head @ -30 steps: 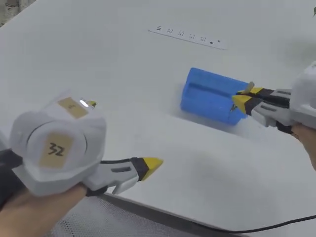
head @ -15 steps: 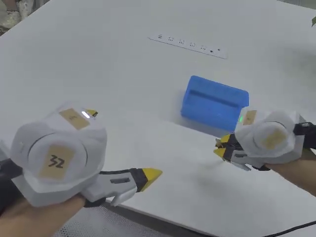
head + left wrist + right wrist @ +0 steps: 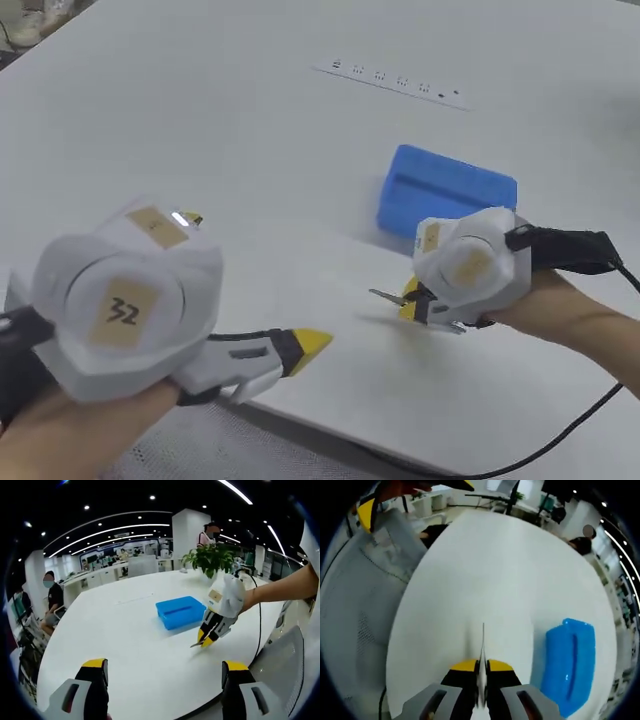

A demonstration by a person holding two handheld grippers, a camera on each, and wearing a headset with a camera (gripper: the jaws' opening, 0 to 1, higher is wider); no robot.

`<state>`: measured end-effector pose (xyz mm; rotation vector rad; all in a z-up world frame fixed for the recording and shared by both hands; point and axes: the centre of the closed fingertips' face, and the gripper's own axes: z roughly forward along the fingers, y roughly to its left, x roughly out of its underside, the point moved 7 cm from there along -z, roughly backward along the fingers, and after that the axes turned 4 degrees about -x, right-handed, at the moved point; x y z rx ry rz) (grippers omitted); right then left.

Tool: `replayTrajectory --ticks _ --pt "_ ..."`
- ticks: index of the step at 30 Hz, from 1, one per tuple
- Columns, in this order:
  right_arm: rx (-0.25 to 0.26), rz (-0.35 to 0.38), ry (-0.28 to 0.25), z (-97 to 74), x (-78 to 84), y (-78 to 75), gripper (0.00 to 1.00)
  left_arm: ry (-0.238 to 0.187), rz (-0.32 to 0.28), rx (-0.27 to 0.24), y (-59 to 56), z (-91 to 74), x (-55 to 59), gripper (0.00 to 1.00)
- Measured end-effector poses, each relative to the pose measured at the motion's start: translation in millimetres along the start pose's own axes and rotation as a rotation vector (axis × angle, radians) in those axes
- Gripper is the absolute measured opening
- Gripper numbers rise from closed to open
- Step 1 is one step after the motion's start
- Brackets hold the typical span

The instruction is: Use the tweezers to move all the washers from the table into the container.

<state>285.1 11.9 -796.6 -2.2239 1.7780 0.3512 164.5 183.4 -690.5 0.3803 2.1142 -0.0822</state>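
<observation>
I see a white table [image 3: 200, 120] spreading under the left tongs [image 3: 165, 666], a power strip [image 3: 400, 83] far ahead of them. Beyond the table stand a green plant [image 3: 210, 559] and a white pillar [image 3: 189, 527]; light strips [image 3: 235, 491] run overhead. A grey mesh chair [image 3: 352, 610] sits left of the right tongs [image 3: 482, 666].

Desk [image 3: 250, 150]: white top, smooth, matt with a faint sheen.
Container [image 3: 447, 190]: blue plastic, glossy, light catching along its edges.
Tweezers [image 3: 482, 645]: thin bare metal, silvery, pinched between the closed jaws of the right tool [image 3: 481, 667].
Left tool [image 3: 164, 666], jaws wide apart: white matt plastic shell, black jaws with yellow plastic-looking tips.
Label [image 3: 125, 312] on its shell: tan, looks like paper.
Chair [image 3: 355, 605]: grey woven mesh.
Cable [image 3: 560, 450]: black, smooth sheath.
</observation>
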Motion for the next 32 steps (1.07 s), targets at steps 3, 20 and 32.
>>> replayTrajectory --ticks 3,20,32 --pt "-0.016 -0.032 0.038 6.4 1.9 4.1 0.03 0.000 0.000 0.001 -0.7 -0.2 0.0 0.96" --pt "0.183 0.523 -0.381 -69.3 2.8 31.1 0.29 -0.005 0.027 0.033 -5.5 2.0 -8.1 0.99" --pt "0.476 0.910 -0.577 -121.1 40.1 86.9 0.72 -0.001 -0.037 0.070 -6.6 3.4 -11.4 0.99"
